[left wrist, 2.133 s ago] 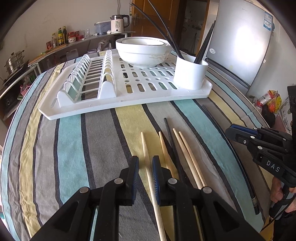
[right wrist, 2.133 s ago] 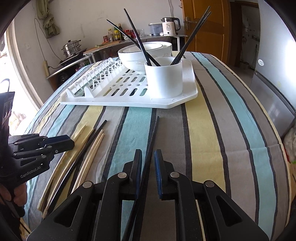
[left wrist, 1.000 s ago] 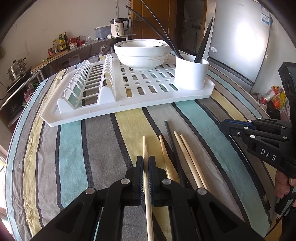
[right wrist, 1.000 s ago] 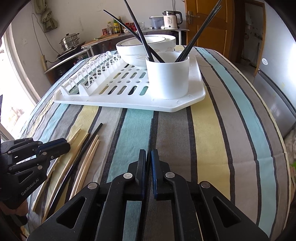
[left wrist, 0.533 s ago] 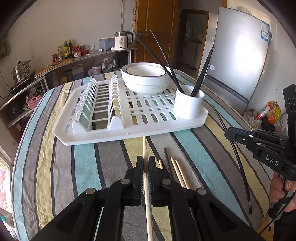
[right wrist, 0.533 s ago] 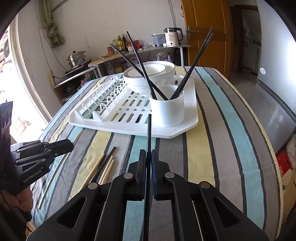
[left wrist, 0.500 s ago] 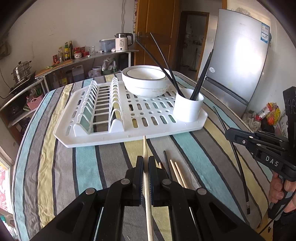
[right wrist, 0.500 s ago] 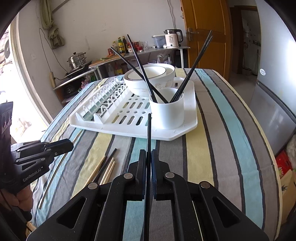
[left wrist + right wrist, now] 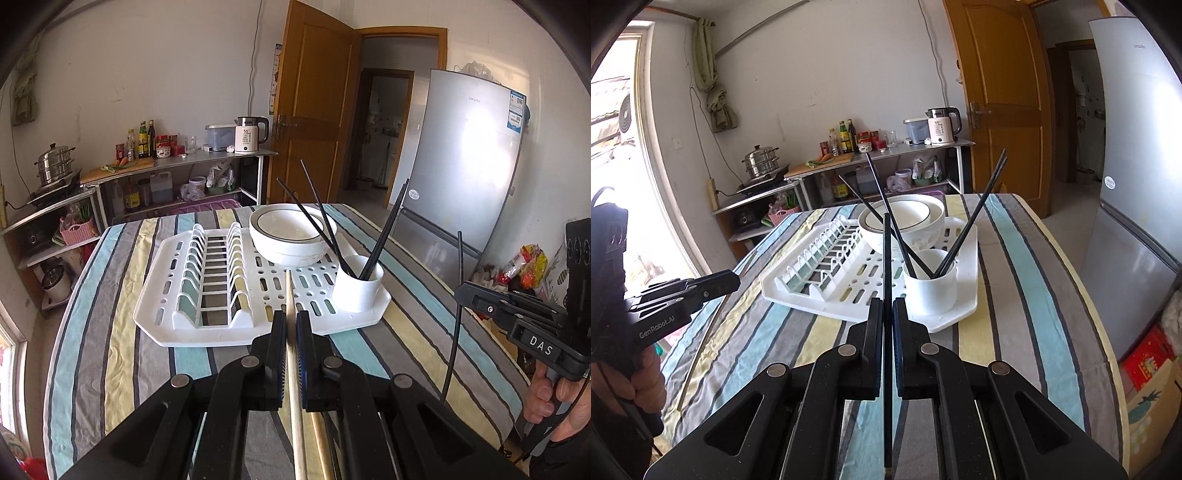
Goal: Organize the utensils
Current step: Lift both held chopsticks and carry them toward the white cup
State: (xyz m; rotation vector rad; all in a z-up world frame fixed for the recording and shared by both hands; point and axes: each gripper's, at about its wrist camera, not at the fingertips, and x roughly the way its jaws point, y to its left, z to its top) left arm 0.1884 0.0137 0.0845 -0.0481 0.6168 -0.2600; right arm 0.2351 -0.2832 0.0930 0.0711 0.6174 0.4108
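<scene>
A silver fridge (image 9: 469,162) is standing against the right wall beside an open wooden door (image 9: 310,122). On the metal shelf (image 9: 886,151) a white kettle (image 9: 249,134) is sitting near sauce bottles (image 9: 144,134), and a steel steamer pot (image 9: 761,160) is resting on a stove. Cloths (image 9: 714,81) are hanging beside the window.

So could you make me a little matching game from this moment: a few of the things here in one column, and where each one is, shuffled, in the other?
Things:
1. wooden chopstick
2. black chopstick
3. white bowl
4. white cup

Places:
A. standing on the near right corner of the drying rack, with black chopsticks leaning in it
B. clamped in the left gripper
C. sitting on the far part of the drying rack
D. clamped in the right gripper

Pairs: 1-B, 2-D, 3-C, 4-A
</scene>
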